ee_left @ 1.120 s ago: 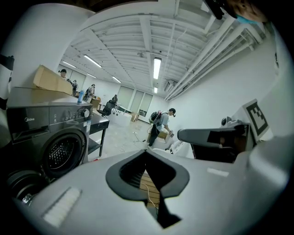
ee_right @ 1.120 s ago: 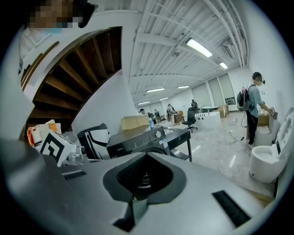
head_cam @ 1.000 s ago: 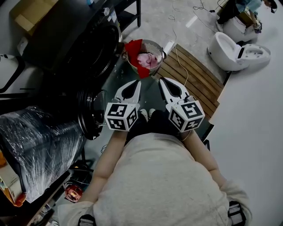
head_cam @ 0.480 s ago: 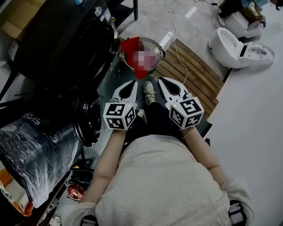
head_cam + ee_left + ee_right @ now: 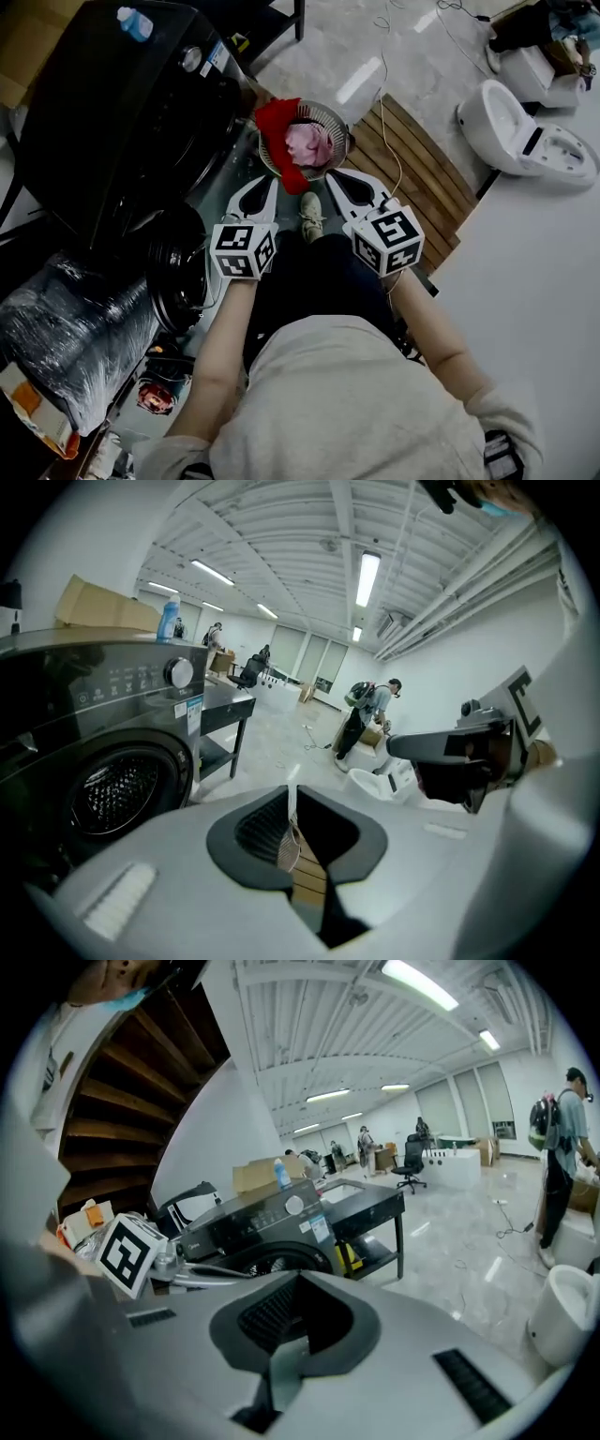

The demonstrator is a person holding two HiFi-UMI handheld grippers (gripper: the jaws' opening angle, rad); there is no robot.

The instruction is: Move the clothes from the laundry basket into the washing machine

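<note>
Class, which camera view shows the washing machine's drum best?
The left gripper view: the washing machine faces it, and its perforated drum is plainly visible. The head view shows mainly the machine's top. The right gripper view shows its control panel, with the drum mostly hidden.

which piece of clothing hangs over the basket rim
The red garment: it drapes over the rim of the laundry basket and down its outside, while the pink garment lies bunched inside.

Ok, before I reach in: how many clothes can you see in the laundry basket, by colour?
Red garment: 1
Pink garment: 1
Total: 2 showing in the laundry basket; anything lying under them is hidden from the head view.
</note>
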